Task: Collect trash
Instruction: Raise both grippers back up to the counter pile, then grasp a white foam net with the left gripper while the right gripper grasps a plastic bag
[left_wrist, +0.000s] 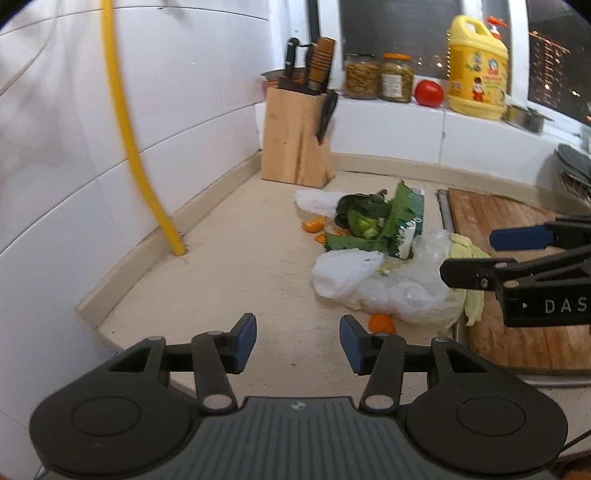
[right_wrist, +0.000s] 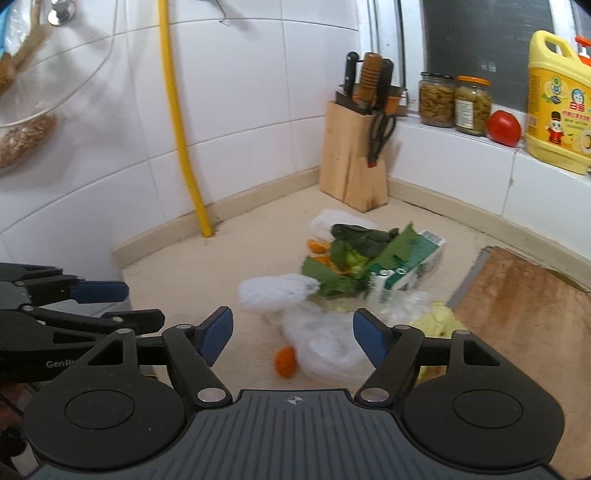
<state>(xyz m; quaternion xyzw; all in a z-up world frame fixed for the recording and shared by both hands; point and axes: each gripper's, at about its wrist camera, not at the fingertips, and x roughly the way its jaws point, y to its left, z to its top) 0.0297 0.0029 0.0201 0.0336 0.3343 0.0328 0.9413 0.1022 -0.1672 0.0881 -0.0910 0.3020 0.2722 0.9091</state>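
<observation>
Blue-padded, the left gripper (left_wrist: 298, 341) hovers level over bare counter (left_wrist: 229, 280), jaws spread wide and holding nothing. The right gripper (right_wrist: 293, 338) reaches in beside it, also wide apart, above a clear plastic bag (right_wrist: 325, 343) at the near edge of the trash pile (right_wrist: 354, 266) beside the cutting board (right_wrist: 517, 306).

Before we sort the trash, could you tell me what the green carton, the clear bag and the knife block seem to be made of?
Green carton: probably printed paperboard, torn open with creased edges.
Clear bag: thin plastic film, see-through, crumpled and glossy.
Knife block: pale wood, matte, with visible grain streaks.
</observation>
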